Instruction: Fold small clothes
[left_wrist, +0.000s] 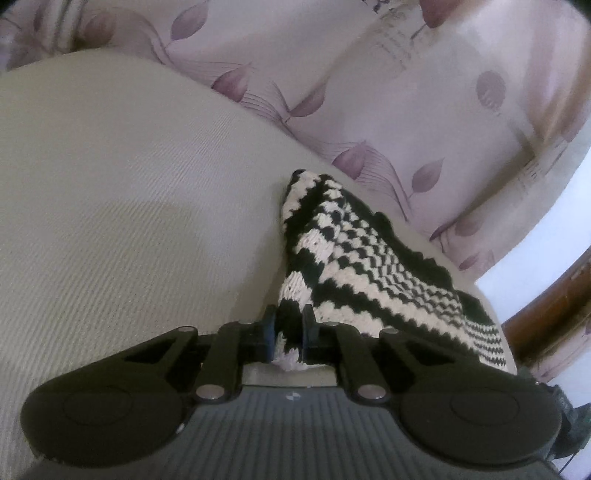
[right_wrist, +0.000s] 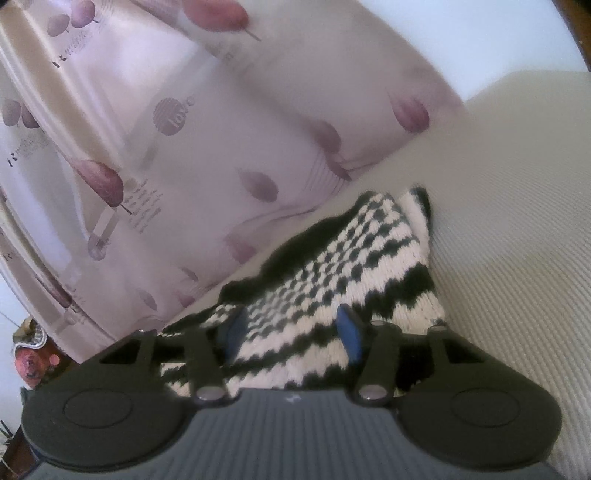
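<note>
The left gripper (left_wrist: 289, 334) is clenching the knitted cloth (left_wrist: 354, 258); the right gripper (right_wrist: 291, 332) is released (cloth may slip w/ one-sided pulling).

The leaf-print curtain (right_wrist: 207, 147) is motion-blurred; its small lettering is unreadable.

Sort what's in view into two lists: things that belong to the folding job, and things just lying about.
Part of the job:
- black-and-white knitted garment
- left gripper, shut on a corner of it
- right gripper, open over it
- cream ribbed surface it lies on

Just there:
- leaf-print curtain
- wooden frame
- clutter at the lower left of the right wrist view
</note>
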